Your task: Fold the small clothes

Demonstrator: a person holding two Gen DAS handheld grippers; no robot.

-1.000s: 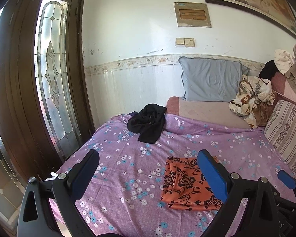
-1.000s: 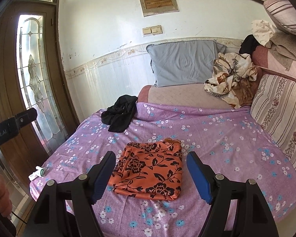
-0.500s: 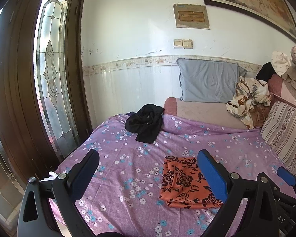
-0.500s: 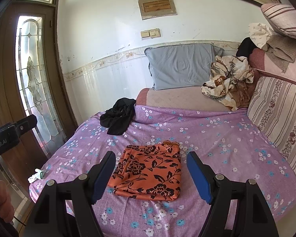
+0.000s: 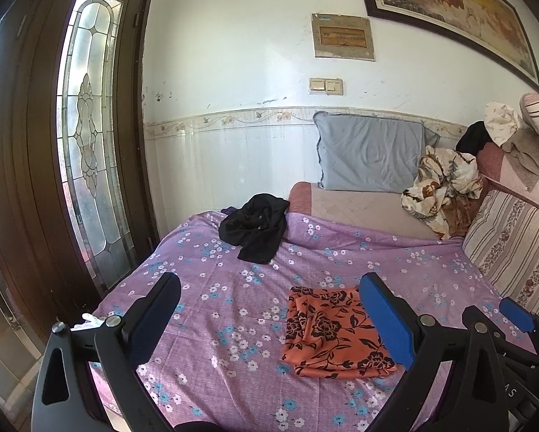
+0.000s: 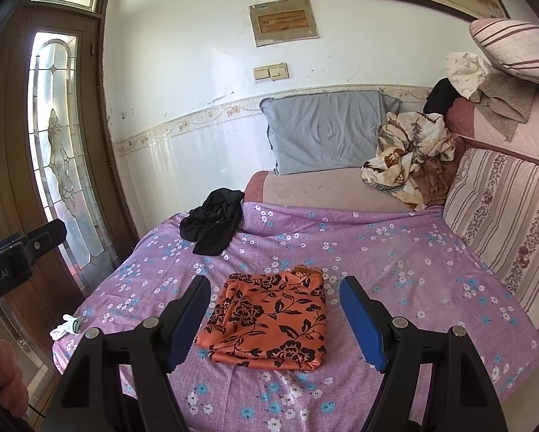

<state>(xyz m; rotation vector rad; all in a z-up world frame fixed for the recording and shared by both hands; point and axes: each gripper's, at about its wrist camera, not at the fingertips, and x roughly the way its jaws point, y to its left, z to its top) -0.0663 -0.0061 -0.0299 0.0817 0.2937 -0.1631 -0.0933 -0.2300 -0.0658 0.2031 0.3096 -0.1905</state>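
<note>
A folded orange cloth with black flowers (image 6: 269, 318) lies flat on the purple flowered bedsheet (image 6: 395, 252); it also shows in the left wrist view (image 5: 330, 331). A crumpled black garment (image 6: 213, 226) lies at the sheet's far left edge, seen too in the left wrist view (image 5: 256, 225). My right gripper (image 6: 274, 320) is open and empty, held above and short of the orange cloth. My left gripper (image 5: 269, 320) is open and empty, to the cloth's left. The right gripper's blue tip shows in the left wrist view (image 5: 516, 315).
A grey pillow (image 6: 323, 129) leans on the wall at the bed's head. A crumpled floral blanket (image 6: 409, 154) and striped cushions (image 6: 503, 212) line the right side. A glass-panelled wooden door (image 5: 85, 144) stands left. A small white item (image 6: 66, 327) lies at the bed's left edge.
Both grippers have drawn back and up from the bed, so the orange cloth and the bed look smaller and farther. The cloth has not moved. Both stay open.
</note>
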